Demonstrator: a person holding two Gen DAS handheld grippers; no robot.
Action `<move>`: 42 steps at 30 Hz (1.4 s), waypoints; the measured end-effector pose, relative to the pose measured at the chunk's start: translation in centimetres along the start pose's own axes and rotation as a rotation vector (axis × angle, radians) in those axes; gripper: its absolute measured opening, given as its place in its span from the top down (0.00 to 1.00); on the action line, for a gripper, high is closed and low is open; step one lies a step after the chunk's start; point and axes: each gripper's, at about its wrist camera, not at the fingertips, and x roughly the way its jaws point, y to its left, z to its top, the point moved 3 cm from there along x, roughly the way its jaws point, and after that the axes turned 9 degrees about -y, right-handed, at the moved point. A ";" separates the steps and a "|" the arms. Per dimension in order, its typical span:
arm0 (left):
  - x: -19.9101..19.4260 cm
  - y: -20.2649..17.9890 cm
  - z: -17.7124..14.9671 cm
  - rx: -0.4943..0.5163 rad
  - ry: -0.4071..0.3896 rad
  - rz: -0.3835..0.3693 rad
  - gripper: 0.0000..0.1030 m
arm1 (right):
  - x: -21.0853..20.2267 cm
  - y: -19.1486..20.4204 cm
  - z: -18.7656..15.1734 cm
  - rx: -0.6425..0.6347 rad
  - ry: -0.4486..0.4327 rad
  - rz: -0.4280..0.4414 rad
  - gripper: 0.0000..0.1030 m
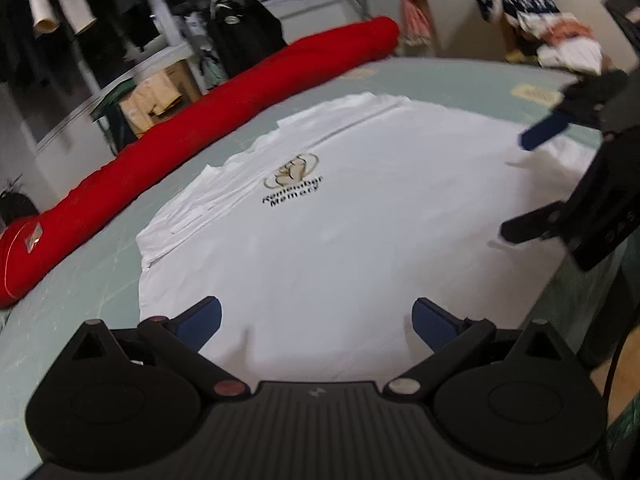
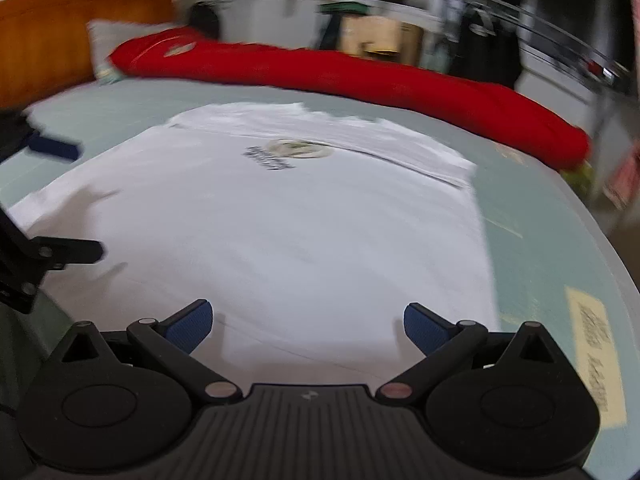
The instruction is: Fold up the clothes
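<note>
A white T-shirt (image 1: 340, 216) with a small gold and black logo lies flat on the pale green table (image 1: 72, 288), its far side folded over. It also shows in the right wrist view (image 2: 280, 224). My left gripper (image 1: 316, 322) is open and empty above the shirt's near edge. My right gripper (image 2: 308, 326) is open and empty above the shirt's other near edge. The right gripper also shows at the right of the left wrist view (image 1: 524, 188), open. The left gripper shows at the left edge of the right wrist view (image 2: 76, 200), open.
A long red fabric roll (image 1: 192, 128) lies along the table's far edge, also in the right wrist view (image 2: 360, 80). Cardboard boxes (image 1: 160, 96), hanging clothes (image 1: 60, 0) and a clothes pile (image 1: 568, 44) stand beyond. A yellow label (image 2: 596, 352) is stuck on the table.
</note>
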 end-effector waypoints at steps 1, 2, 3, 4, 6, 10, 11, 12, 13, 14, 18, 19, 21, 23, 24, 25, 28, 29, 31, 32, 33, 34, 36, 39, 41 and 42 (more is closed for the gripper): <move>0.0 0.3 -0.5 -0.006 0.014 0.018 0.02 | 0.5 0.6 -0.1 -0.023 0.012 0.011 0.00; 0.0 0.7 -1.0 -0.012 0.027 0.036 0.02 | 0.9 1.0 -0.5 -0.041 0.027 0.018 0.00; 0.0 1.2 -1.7 -0.050 0.049 0.031 0.02 | 1.0 1.3 -0.8 -0.043 0.034 0.024 0.00; 0.0 2.0 -2.5 -0.114 0.076 0.007 0.02 | 1.0 1.3 -1.1 -0.033 0.035 0.030 0.00; 0.0 3.4 -4.1 -0.244 0.131 -0.041 0.02 | 0.9 0.7 -1.5 0.015 0.040 0.045 0.00; -0.6 6.4 -6.3 -0.421 0.191 -0.065 0.02 | 0.0 -0.5 -2.0 0.050 0.042 0.028 0.00; -0.9 7.0 -6.4 -0.419 0.202 -0.038 0.02 | -0.3 -0.6 -2.0 0.042 0.043 0.021 0.00; -1.2 7.5 -6.4 -0.412 0.208 -0.010 0.02 | -0.5 -0.7 -2.0 0.037 0.043 0.017 0.00; -1.6 8.0 -6.2 -0.401 0.202 0.012 0.02 | -0.6 -0.8 -1.9 0.032 0.043 0.017 0.00; -2.0 8.4 -5.9 -0.387 0.189 0.026 0.02 | -0.8 -0.9 -1.9 0.027 0.041 0.015 0.00; -2.7 9.3 -4.3 -0.344 0.113 0.031 0.02 | -1.3 -1.1 -1.5 0.006 0.028 0.001 0.00; -2.4 9.6 -4.1 -0.371 0.103 0.010 0.02 | -1.5 -1.1 -1.4 0.004 0.023 -0.003 0.00; -1.4 10.0 -4.3 -0.458 0.102 -0.055 0.02 | -1.5 -1.1 -1.2 0.004 0.018 -0.006 0.00; -0.1 10.1 -5.0 -0.534 0.144 -0.097 0.02 | -1.7 -1.1 -1.1 0.008 0.017 -0.004 0.00; 0.5 10.0 -5.5 -0.541 0.172 -0.102 0.02 | -1.8 -1.1 -1.1 0.006 0.017 -0.005 0.00; 0.7 9.9 -5.7 -0.531 0.187 -0.095 0.03 | -2.0 -1.2 -1.1 -0.002 0.017 -0.009 0.00; 0.2 9.4 -5.5 -0.454 0.184 -0.062 0.03 | -2.4 -1.6 -1.2 -0.057 0.027 -0.028 0.00; -0.4 9.2 -5.0 -0.431 0.160 -0.073 0.03 | -2.5 -1.8 -1.2 -0.083 0.029 -0.040 0.00; -1.6 8.7 -4.0 -0.371 0.111 -0.089 0.03 | -2.7 -2.1 -0.9 -0.125 0.029 -0.051 0.00; -2.1 8.3 -3.4 -0.322 0.086 -0.088 0.03 | -2.7 -2.2 -0.7 -0.134 0.026 -0.048 0.00; -2.4 7.6 -3.1 -0.270 0.065 -0.092 0.03 | -2.7 -2.1 -0.5 -0.139 0.019 -0.042 0.00; -2.5 6.6 -3.0 -0.216 0.050 -0.101 0.03 | -2.8 -1.9 -0.3 -0.144 0.010 -0.030 0.00; -2.7 4.6 -2.9 -0.109 0.018 -0.119 0.02 | -2.7 -0.8 0.1 -0.177 -0.004 0.022 0.00; -3.1 1.6 -2.6 0.052 -0.030 -0.144 0.02 | -2.5 1.6 0.0 -0.276 -0.013 0.114 0.00; -3.3 -0.3 -2.5 0.160 -0.061 -0.161 0.02 | -2.2 3.4 -0.4 -0.366 -0.012 0.151 0.00; -3.4 -1.3 -2.4 0.214 -0.077 -0.169 0.02 | -2.1 4.2 -0.6 -0.408 -0.013 0.164 0.00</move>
